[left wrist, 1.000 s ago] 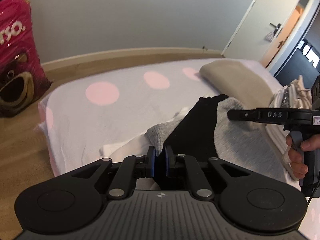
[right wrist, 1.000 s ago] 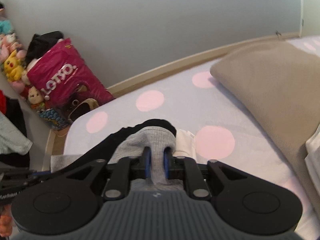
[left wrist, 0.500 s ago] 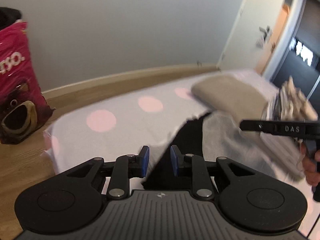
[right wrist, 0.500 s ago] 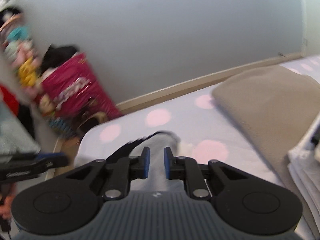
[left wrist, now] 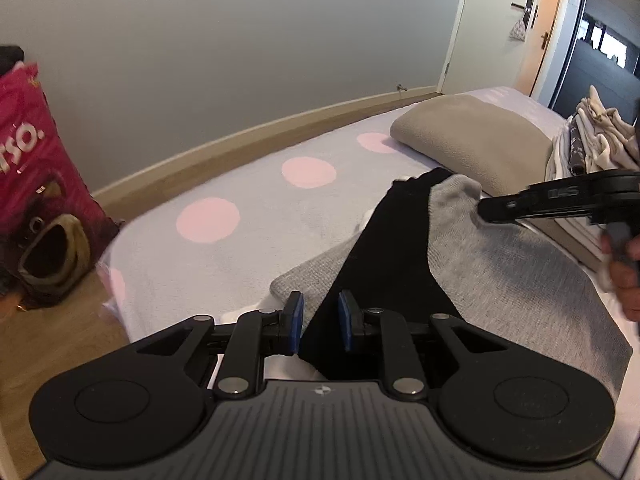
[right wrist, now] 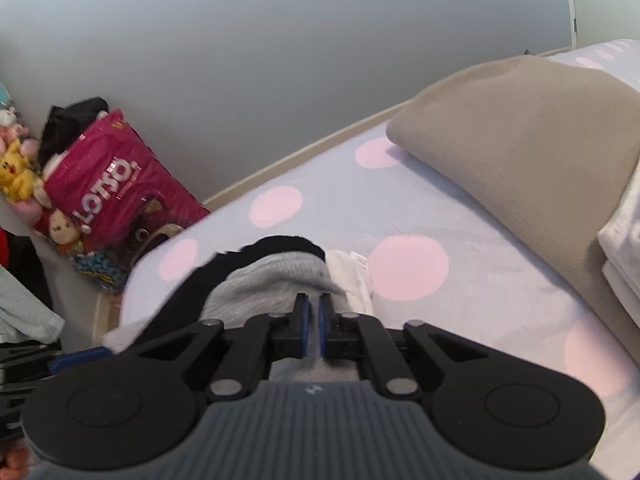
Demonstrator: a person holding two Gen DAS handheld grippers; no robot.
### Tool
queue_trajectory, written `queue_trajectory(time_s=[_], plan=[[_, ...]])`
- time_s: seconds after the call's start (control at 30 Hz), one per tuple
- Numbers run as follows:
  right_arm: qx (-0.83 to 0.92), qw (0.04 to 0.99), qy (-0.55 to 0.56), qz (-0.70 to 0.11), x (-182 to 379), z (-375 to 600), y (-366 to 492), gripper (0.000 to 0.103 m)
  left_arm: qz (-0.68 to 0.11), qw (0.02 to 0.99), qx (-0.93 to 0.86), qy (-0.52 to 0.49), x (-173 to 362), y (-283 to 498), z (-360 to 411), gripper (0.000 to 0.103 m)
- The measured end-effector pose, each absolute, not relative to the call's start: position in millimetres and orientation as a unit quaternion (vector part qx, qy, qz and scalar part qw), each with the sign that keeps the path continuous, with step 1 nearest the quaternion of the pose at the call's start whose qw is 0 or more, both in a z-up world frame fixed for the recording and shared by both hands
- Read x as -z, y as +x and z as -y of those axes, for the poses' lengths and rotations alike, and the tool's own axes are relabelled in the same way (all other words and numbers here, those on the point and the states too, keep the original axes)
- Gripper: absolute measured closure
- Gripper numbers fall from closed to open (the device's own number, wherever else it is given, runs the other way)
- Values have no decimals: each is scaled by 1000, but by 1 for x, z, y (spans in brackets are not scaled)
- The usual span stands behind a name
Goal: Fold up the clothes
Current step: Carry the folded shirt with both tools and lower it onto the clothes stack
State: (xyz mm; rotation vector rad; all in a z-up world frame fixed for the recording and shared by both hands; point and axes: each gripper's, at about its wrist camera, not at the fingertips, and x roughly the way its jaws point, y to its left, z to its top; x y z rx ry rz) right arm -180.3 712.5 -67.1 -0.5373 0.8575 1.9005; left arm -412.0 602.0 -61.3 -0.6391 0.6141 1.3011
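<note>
A grey and black garment (left wrist: 500,276) lies folded on the dotted bed sheet (left wrist: 248,216); it also shows in the right wrist view (right wrist: 276,276). My left gripper (left wrist: 319,320) is open, its jaws apart over the garment's black panel, holding nothing. My right gripper (right wrist: 313,320) hovers over the grey part, jaws nearly together with a thin gap and no cloth visibly between them. The right gripper also shows from the side in the left wrist view (left wrist: 560,200), above the garment's far right end. A white cloth (right wrist: 356,276) lies under the garment.
A beige pillow (left wrist: 472,140) lies at the bed's far end, with a stack of folded clothes (left wrist: 592,140) to its right. A pink Lotso bag (right wrist: 116,188) and plush toys (right wrist: 16,172) stand on the floor by the wall. A door (left wrist: 500,20) is at the back right.
Both grippers held the garment a second ago and have let go. The left jaws opened; the garment now lies flatter on the bed. Both grippers have lifted and pulled back a little.
</note>
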Motion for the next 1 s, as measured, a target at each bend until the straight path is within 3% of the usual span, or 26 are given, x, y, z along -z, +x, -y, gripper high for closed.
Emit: queue_trajectory(time_s=[0.3, 0.5, 0.73, 1.0], plan=[[-799, 474, -261, -262, 32, -636, -170, 90, -296, 736, -548, -264, 14, -368, -557, 85], [-794, 484, -275, -246, 42, -607, -161, 91, -332, 748, -507, -269, 31, -344, -536, 88], [-777, 487, -282, -281, 72, -618, -153, 102, -376, 738, -494, -263, 54, -339, -542, 88], [-756, 508, -283, -300, 65, -619, -163, 101, -346, 746, -500, -271, 46, -348, -530, 88]])
